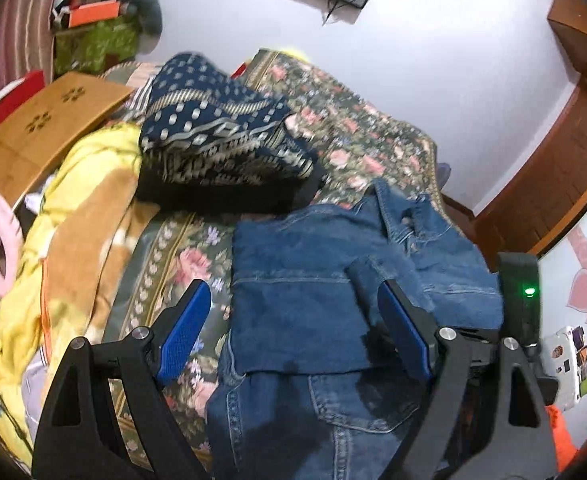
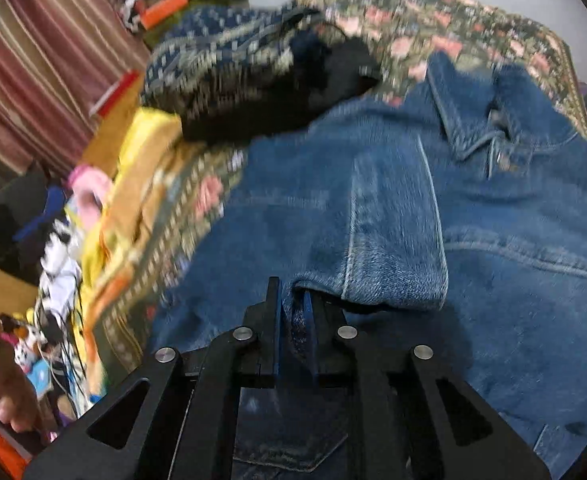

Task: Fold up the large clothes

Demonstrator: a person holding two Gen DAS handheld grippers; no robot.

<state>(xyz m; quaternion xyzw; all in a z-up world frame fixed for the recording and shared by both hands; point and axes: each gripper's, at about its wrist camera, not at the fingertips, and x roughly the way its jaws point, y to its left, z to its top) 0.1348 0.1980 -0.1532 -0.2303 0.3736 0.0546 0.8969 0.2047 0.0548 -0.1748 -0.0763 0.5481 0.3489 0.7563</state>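
**Fingers: left spread, right pinching denim**

The left gripper [image 1: 299, 332] has its blue pads [image 1: 185, 328] spread wide, nothing between them, poised over a denim jacket [image 1: 305, 280]. The right gripper [image 2: 293, 312] has its jaws closed on a fold of the jacket [image 2: 473, 220], a sleeve cuff [image 2: 393, 276] lying just beyond the tips. The jacket lies partly folded on a floral bedspread [image 1: 353, 132], collar [image 2: 465, 120] toward the far edge. A navy patterned cloth [image 1: 213, 136] is bundled just behind it, beside a yellow blanket [image 1: 81, 216].
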